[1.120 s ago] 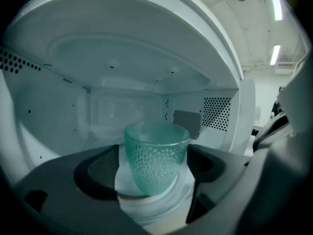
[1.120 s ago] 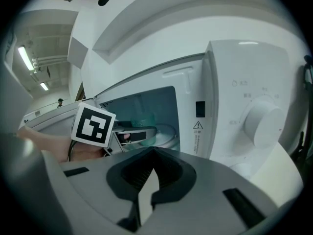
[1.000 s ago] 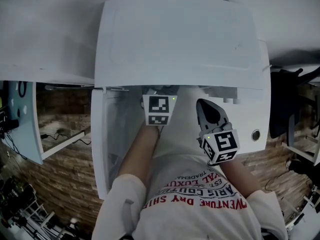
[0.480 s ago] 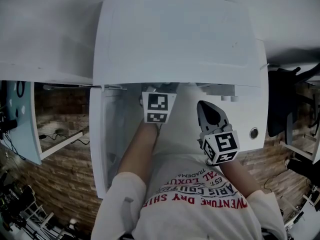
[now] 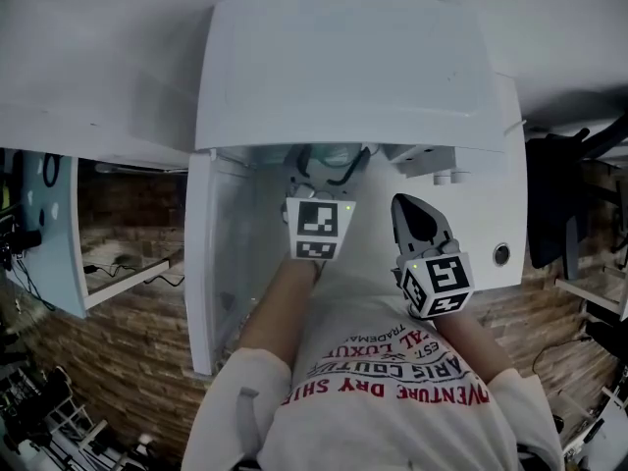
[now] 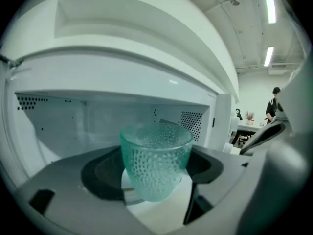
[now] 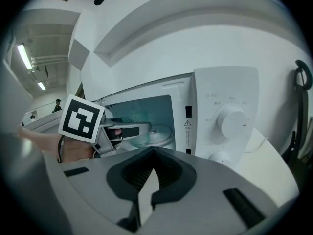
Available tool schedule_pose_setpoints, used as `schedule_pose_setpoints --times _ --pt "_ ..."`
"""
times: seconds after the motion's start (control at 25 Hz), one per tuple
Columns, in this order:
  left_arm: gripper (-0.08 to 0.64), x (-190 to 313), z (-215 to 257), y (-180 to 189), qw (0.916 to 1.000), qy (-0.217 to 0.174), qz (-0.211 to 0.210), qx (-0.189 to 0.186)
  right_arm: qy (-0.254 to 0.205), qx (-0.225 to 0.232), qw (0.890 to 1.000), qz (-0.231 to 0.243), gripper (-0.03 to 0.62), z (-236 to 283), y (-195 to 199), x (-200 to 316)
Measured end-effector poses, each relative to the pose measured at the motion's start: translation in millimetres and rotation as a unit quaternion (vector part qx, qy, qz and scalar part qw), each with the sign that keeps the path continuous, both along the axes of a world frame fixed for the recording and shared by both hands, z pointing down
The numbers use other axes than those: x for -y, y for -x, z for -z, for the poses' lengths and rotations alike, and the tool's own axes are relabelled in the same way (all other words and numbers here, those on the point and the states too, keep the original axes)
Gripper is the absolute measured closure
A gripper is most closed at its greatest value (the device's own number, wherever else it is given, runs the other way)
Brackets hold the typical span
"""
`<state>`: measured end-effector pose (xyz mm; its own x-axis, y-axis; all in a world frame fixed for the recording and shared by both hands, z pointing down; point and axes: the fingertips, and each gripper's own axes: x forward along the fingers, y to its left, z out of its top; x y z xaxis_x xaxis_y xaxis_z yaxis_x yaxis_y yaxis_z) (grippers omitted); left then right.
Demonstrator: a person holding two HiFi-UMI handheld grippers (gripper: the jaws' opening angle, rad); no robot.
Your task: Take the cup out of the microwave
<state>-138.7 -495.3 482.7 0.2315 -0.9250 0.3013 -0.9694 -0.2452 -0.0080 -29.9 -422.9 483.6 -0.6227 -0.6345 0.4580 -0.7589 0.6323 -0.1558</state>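
1. The white box-shaped microwave oven [image 5: 343, 67] is filling the upper middle of the head view. It is sitting much as it did a second ago.
2. Its white hinged door [image 5: 203, 292] is hanging open at the left of centre, unchanged.
3. The left gripper [image 5: 329, 170] is drawing back out of the oven mouth. Its marker cube is showing lower in the head view than a second ago, and its jaws, hidden under the oven's top edge then, are now showing.
4. The right gripper [image 7: 152, 156] is hovering at the centre right, in front of the control panel. It is keeping its place, with its jaws pressed together on nothing.
5. The teal dimpled glass cup [image 6: 155, 165] is standing upright between the left gripper's jaws. The jaws are pinching it on both sides, just in front of the oven cavity, at the centre of the left gripper view.
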Motion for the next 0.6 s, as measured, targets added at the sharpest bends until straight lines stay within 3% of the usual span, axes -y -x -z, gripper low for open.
schedule_pose_setpoints --times 0.6 --pt "0.184 -88 45 -18 0.9997 -0.02 -0.013 -0.004 -0.052 0.022 0.998 0.011 0.589 34 -1 -16"
